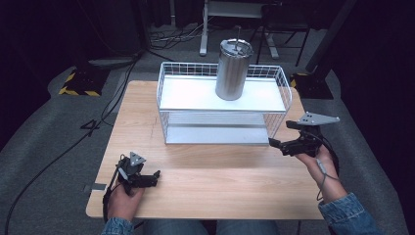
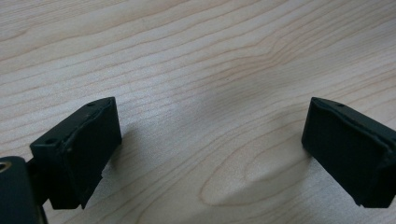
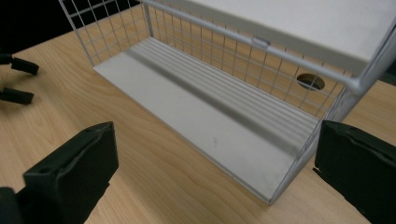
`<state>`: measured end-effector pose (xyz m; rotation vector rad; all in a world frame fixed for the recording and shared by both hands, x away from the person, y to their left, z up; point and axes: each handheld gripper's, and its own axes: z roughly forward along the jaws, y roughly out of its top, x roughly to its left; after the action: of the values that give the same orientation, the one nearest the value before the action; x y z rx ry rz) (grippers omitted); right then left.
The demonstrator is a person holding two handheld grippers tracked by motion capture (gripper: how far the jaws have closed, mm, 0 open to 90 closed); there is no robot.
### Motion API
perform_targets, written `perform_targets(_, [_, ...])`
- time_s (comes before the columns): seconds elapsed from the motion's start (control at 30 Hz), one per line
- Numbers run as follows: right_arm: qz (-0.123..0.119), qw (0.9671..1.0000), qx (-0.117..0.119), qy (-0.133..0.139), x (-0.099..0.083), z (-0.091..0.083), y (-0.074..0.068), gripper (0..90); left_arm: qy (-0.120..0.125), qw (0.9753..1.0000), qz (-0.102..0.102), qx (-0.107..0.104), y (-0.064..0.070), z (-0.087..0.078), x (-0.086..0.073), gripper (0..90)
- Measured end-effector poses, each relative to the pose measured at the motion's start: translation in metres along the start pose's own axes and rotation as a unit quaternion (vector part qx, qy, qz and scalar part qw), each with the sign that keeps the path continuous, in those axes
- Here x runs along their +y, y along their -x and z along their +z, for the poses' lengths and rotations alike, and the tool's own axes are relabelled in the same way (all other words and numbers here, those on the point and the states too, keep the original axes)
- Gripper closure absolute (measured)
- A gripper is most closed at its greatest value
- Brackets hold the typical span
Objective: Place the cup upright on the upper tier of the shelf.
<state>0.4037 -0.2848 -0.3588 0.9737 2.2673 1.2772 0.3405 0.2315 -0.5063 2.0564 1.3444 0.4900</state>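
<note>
High view, worktop point(image 1: 210, 181): light wood, carries all items.
Wire rack point(image 1: 222, 105): white, two tiers, stands at the far middle of the worktop; its lower tier point(image 3: 201, 135) lies bare.
Steel tumbler point(image 1: 233, 70): upright on the rack's upper shelf, right of centre, lid on.
Right tongs point(image 1: 281, 134): held just beside the rack's right front corner, well below the tumbler; jaws spread wide, gripping nothing.
Left tongs point(image 1: 155, 175): low over the near-left worktop, well apart from the rack; jaws spread wide, bare wood between them.
</note>
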Motion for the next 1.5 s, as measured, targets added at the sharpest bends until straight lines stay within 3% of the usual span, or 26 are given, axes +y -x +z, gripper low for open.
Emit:
perform_targets(0.5, [0.003,0.9993,0.007,-0.036,-0.054,0.026,-0.001,2.2,0.001,1.0000,-0.001,0.001,0.000,0.000,0.000,5.2])
perform_targets(0.97, [-0.002,0.9985,0.010,-0.054,-0.092,0.047,-0.008,3.9,0.001,1.0000,-0.001,0.001,0.000,0.000,0.000,5.2])
perform_targets(1.5, [-0.007,0.9970,0.003,-0.077,-0.120,0.061,-0.017,5.7,0.001,1.0000,-0.001,0.001,0.000,0.000,0.000,5.2])
